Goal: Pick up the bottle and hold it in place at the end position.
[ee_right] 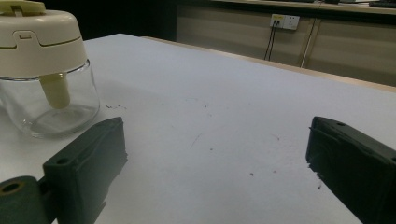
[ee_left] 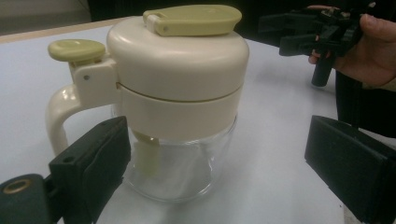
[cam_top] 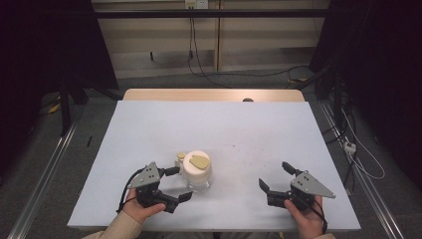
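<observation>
A small glass jug [cam_top: 197, 172] with a cream lid, an olive flap on top and a cream handle stands on the white table [cam_top: 224, 124], near the front and left of centre. My left gripper [cam_top: 179, 183] is open just left of it, one jaw toward each side of the glass base. In the left gripper view the jug [ee_left: 177, 93] stands close between the spread jaws of that gripper [ee_left: 219, 140]. My right gripper [cam_top: 276, 177] is open over bare table, well to the jug's right. In the right gripper view the jug [ee_right: 46, 70] sits far left of the right gripper [ee_right: 217, 140].
The table's wooden far edge [cam_top: 214, 94] shows beyond the white sheet. Metal rails [cam_top: 45, 169] run along both sides on the floor, with cables [cam_top: 234, 74] behind and a power strip [cam_top: 350, 147] at the right. Small dark specks dot the sheet.
</observation>
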